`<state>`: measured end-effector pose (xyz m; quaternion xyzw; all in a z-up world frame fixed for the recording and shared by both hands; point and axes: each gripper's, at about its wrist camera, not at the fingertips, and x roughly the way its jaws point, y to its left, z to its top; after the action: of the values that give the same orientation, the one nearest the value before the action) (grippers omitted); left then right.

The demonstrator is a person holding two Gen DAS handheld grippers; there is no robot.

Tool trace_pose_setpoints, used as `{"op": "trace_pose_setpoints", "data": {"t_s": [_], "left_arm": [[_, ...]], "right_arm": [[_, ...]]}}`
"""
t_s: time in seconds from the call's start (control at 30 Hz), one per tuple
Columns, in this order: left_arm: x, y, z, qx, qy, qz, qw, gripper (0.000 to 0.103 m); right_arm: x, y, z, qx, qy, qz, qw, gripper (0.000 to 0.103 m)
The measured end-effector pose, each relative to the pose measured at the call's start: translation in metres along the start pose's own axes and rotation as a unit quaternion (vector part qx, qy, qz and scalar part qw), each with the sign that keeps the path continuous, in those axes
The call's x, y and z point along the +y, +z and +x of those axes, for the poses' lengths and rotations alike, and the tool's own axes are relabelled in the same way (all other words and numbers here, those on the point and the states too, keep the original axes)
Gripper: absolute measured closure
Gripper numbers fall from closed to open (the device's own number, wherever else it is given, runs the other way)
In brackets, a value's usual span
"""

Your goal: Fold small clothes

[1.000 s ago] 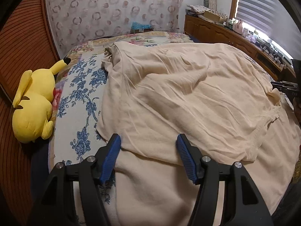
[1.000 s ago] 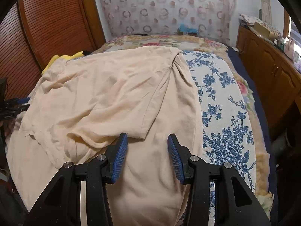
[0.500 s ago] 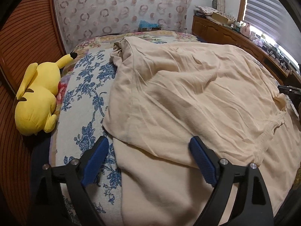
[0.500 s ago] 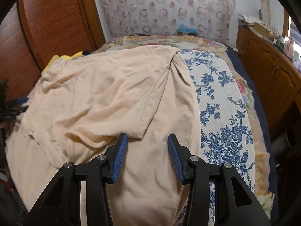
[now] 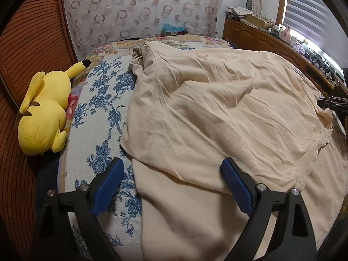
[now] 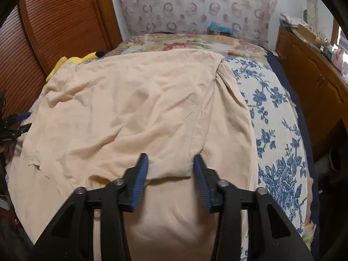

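Note:
A beige T-shirt lies spread and wrinkled on the bed's blue-flowered quilt. My left gripper hovers low over the shirt's near left sleeve. Its jaws are opening wide and straddle the sleeve hem, with one blue pad over the quilt and the other on the cloth. In the right wrist view the same T-shirt fills the middle. My right gripper has its jaws closing around the right sleeve hem, which lies between the pads; they are not pressing on it.
A yellow plush toy lies at the bed's left edge by a slatted wooden door. A wooden dresser with clutter runs along the right wall under a bright window. A patterned cover hangs behind the bed.
The left jaws spread much wider over the left sleeve. The right gripper slid forward, so the right sleeve hem now lies between its pads instead of just past the tips.

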<state>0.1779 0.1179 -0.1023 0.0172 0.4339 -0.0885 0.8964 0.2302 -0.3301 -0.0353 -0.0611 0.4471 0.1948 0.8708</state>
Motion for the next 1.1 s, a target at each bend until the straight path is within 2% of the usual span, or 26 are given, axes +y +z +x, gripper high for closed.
{"op": "trace_pose_setpoints", "data": {"t_s": [0.03, 0.07, 0.23, 0.33, 0.4, 0.47, 0.53, 0.7, 0.87, 1.03, 1.1], "left_arm": [[0.000, 0.000, 0.000, 0.000, 0.000, 0.000, 1.0000, 0.011], [0.000, 0.000, 0.000, 0.000, 0.000, 0.000, 1.0000, 0.011], [0.000, 0.000, 0.000, 0.000, -0.001, 0.000, 1.0000, 0.011], [0.003, -0.001, -0.002, 0.006, -0.013, 0.000, 0.9999, 0.013], [0.007, -0.001, -0.007, 0.004, -0.027, -0.009, 0.9996, 0.022], [0.010, -0.001, -0.012, 0.001, -0.036, -0.014, 0.9992, 0.035], [0.012, 0.000, -0.014, -0.002, -0.037, -0.015, 0.9992, 0.042], [0.016, 0.009, -0.014, -0.013, -0.026, -0.025, 0.9993, 0.044], [0.025, 0.024, -0.010, -0.027, 0.019, -0.028, 0.9991, 0.044], [0.025, 0.028, 0.004, 0.000, 0.012, -0.010, 0.9999, 0.044], [0.022, 0.027, 0.009, 0.010, 0.011, 0.003, 0.9999, 0.061]], "right_arm": [[0.003, 0.000, -0.002, -0.005, 0.004, -0.009, 1.000, 0.088], [0.007, 0.000, -0.005, -0.014, 0.001, -0.020, 1.000, 0.093], [0.009, -0.006, -0.004, -0.020, -0.015, -0.034, 0.999, 0.093], [0.008, -0.011, 0.001, -0.019, -0.022, -0.037, 0.999, 0.094], [0.007, -0.013, 0.001, -0.024, -0.020, -0.035, 0.999, 0.094], [0.007, -0.014, 0.000, -0.027, -0.019, -0.036, 0.999, 0.093], [0.007, -0.014, 0.002, -0.026, -0.017, -0.034, 0.999, 0.093], [0.007, -0.016, -0.001, -0.027, -0.020, -0.036, 0.999, 0.093], [0.008, -0.016, -0.002, -0.027, -0.027, -0.043, 0.998, 0.093], [0.008, -0.015, -0.002, -0.027, -0.022, -0.039, 0.999, 0.093], [0.007, -0.015, -0.002, -0.027, -0.022, -0.039, 0.999, 0.093]]}}
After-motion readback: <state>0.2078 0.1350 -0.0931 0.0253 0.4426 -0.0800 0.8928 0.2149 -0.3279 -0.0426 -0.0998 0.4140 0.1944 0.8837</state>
